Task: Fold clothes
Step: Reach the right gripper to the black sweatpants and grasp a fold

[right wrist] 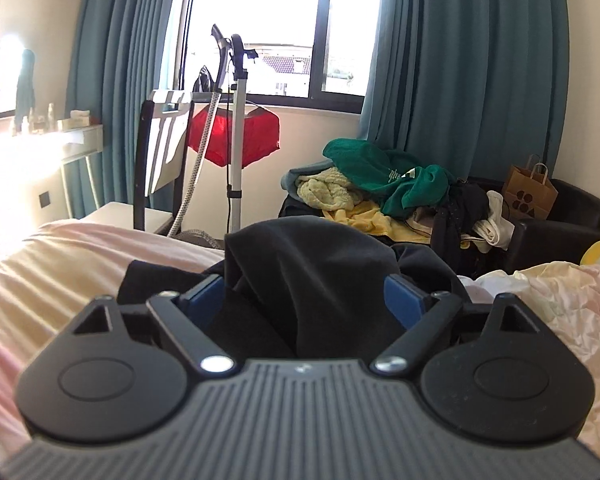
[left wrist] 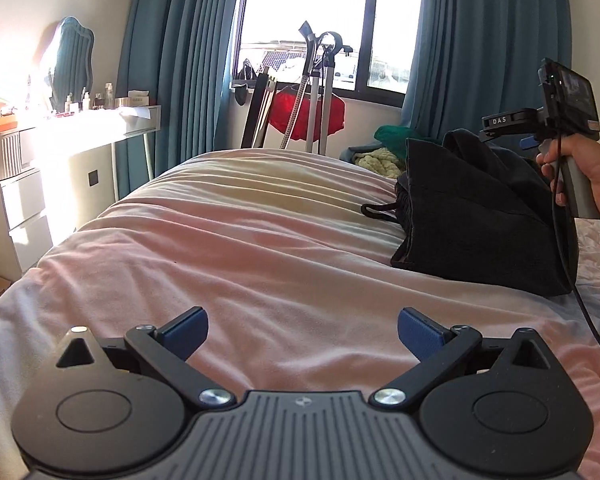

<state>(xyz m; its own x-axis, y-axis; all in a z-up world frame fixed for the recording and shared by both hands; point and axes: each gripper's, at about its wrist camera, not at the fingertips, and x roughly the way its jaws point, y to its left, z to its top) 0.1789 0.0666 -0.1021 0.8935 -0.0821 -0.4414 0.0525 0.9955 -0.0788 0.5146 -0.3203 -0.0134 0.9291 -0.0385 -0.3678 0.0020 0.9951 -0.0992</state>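
Observation:
A dark charcoal garment (left wrist: pixel 472 216) lies bunched on the right side of the pink bed cover (left wrist: pixel 236 240), with a black drawstring loop at its left. My left gripper (left wrist: pixel 302 330) is open and empty, low over the bare cover, left of the garment. My right gripper (right wrist: pixel 304 300) has its jaws wide apart with the dark garment (right wrist: pixel 312 276) heaped up between the blue pads (right wrist: pixel 400 300); the fabric is not pinched. In the left wrist view the right gripper's body (left wrist: pixel 556 128) hangs above the garment, held by a hand.
A heap of green, yellow and white clothes (right wrist: pixel 384 188) sits on a dark chair past the bed, with a paper bag (right wrist: pixel 530 192) beside it. A garment steamer stand (right wrist: pixel 236 128) and red cloth stand by the window. A white dresser (left wrist: pixel 60 148) is at left.

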